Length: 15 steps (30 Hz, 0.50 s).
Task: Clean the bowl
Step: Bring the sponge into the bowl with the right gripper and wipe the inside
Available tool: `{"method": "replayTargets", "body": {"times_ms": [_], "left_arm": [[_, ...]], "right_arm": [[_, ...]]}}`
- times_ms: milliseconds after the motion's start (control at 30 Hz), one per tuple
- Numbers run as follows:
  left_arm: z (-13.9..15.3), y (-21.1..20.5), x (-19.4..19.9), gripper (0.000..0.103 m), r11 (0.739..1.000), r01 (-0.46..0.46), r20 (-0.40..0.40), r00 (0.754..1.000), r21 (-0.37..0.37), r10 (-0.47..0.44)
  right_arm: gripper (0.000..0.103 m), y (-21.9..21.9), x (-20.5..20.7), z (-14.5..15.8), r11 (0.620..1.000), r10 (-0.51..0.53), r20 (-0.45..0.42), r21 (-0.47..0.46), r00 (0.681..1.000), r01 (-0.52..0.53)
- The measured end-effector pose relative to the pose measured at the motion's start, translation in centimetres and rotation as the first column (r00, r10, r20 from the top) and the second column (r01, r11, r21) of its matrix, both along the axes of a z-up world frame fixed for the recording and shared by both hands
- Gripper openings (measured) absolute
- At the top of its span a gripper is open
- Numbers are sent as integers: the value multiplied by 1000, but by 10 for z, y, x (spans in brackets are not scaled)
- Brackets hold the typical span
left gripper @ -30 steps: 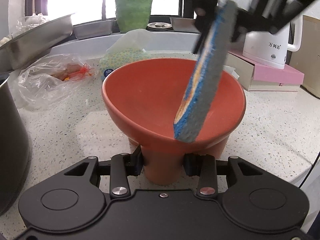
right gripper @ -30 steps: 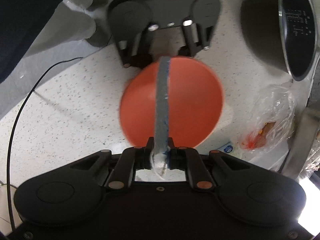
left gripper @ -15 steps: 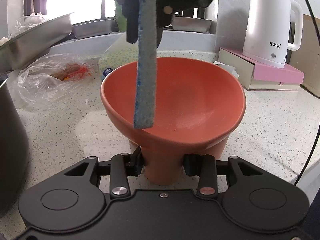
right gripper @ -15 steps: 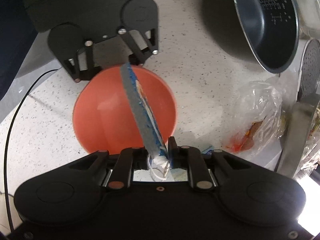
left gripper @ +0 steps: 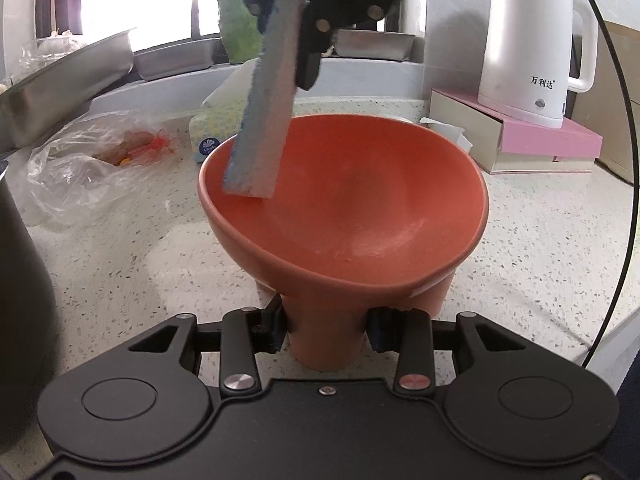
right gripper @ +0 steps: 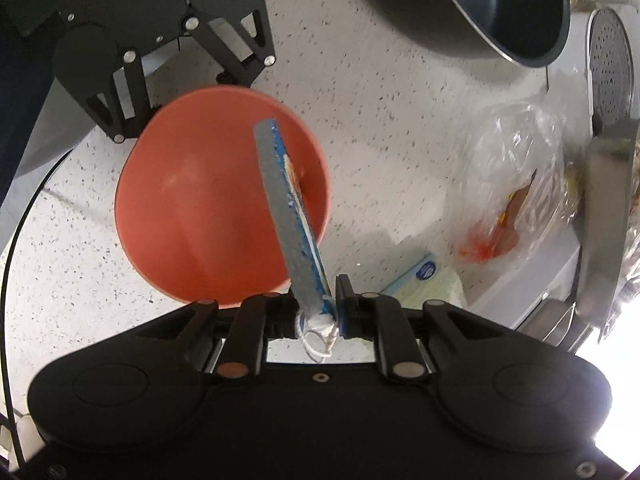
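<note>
An orange footed bowl (left gripper: 360, 208) stands on the speckled counter. My left gripper (left gripper: 326, 332) is shut on the bowl's foot. My right gripper (right gripper: 316, 300) is shut on a grey and blue sponge (right gripper: 288, 208) and hangs over the bowl from the far side. In the left wrist view the sponge (left gripper: 266, 116) slants down, its lower end inside the bowl by the far left rim. The bowl (right gripper: 192, 216) also shows in the right wrist view, with the left gripper (right gripper: 168, 80) beyond it.
A white kettle (left gripper: 532, 48) stands on a pink box (left gripper: 552, 140) at the right. A plastic bag (left gripper: 92, 156) and a tissue pack (left gripper: 212, 128) lie at the left. Steel trays (left gripper: 68, 80) line the sill. A dark pot (right gripper: 492, 4) sits nearby.
The sponge swept from the bowl's right side across to its left rim. The left gripper kept its hold on the bowl's foot.
</note>
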<state>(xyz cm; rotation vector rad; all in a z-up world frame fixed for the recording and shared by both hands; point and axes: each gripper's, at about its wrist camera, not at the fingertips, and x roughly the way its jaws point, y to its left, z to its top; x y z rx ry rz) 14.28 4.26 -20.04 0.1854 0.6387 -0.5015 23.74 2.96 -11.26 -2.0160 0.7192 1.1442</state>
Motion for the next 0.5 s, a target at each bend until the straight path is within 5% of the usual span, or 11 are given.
{"method": "replayTargets", "body": {"times_ms": [500], "left_arm": [[2, 2, 3, 38, 1000, 22, -18, 1000, 0, -22]], "right_arm": [[16, -53, -26, 5, 994, -105, -55, 18, 993, 106]]}}
